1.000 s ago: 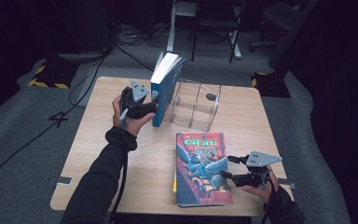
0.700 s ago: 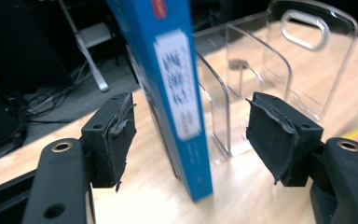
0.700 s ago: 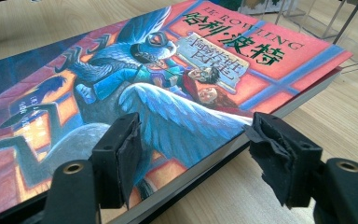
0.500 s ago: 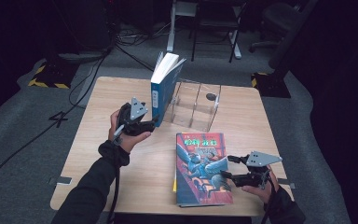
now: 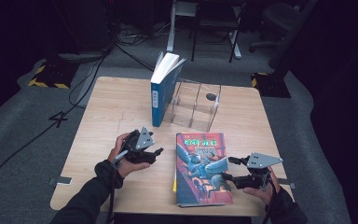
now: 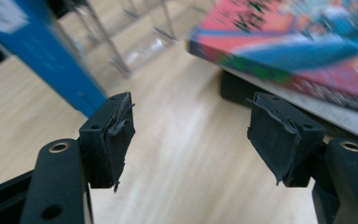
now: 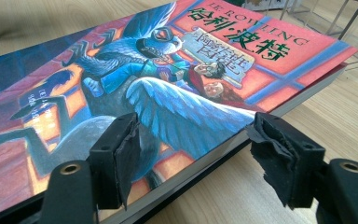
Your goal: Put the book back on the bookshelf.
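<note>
We see the table (image 5: pixel 121 107) lit from above while the room around it sinks into near black. Shadows under the books are short and soft. In the left gripper view the red book (image 6: pixel 303 42) is smeared and out of focus; the right gripper view is sharp and bright.
</note>
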A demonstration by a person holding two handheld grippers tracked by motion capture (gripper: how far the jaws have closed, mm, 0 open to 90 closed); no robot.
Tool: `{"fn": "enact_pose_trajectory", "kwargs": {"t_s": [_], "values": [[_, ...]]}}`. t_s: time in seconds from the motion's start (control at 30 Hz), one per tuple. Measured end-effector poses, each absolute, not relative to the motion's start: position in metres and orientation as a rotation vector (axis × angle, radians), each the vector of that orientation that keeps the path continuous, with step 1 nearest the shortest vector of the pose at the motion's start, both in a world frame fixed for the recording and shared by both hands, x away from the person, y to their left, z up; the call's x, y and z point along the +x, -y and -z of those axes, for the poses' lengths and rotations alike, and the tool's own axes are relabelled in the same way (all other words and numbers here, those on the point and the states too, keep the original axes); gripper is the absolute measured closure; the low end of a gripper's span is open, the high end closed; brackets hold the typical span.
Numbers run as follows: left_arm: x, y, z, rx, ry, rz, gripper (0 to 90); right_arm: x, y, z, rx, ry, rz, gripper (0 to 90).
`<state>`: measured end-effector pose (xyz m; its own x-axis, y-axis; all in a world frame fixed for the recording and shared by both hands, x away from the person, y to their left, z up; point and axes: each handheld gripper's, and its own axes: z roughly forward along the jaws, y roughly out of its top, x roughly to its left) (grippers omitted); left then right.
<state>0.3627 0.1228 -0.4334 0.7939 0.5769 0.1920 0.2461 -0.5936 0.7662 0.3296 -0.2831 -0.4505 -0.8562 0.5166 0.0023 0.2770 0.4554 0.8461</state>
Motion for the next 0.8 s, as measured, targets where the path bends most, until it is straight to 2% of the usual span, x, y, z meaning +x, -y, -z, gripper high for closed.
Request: {"fn": "enact_pose_trajectory", "kwargs": {"t_s": [0.3,0.43,0.47,0.8], "values": [[0.336,-0.121,0.455,2.256,-0.552,-0.421,29.4,0.321,0.283,0.447,0.682,-2.463,-1.310,30.9],[0.318,-0.120,0.464,2.264,-0.532,-0.324,25.6,0.315,0.286,0.445,0.689,-2.478,-1.285,28.7],[0.313,-0.119,0.465,2.266,-0.523,-0.311,22.3,0.313,0.288,0.444,0.685,-2.487,-1.279,27.7],[0.276,-0.105,0.468,2.272,-0.417,-0.213,19.6,0.296,0.289,0.446,0.674,-2.563,-1.323,26.0]]}}
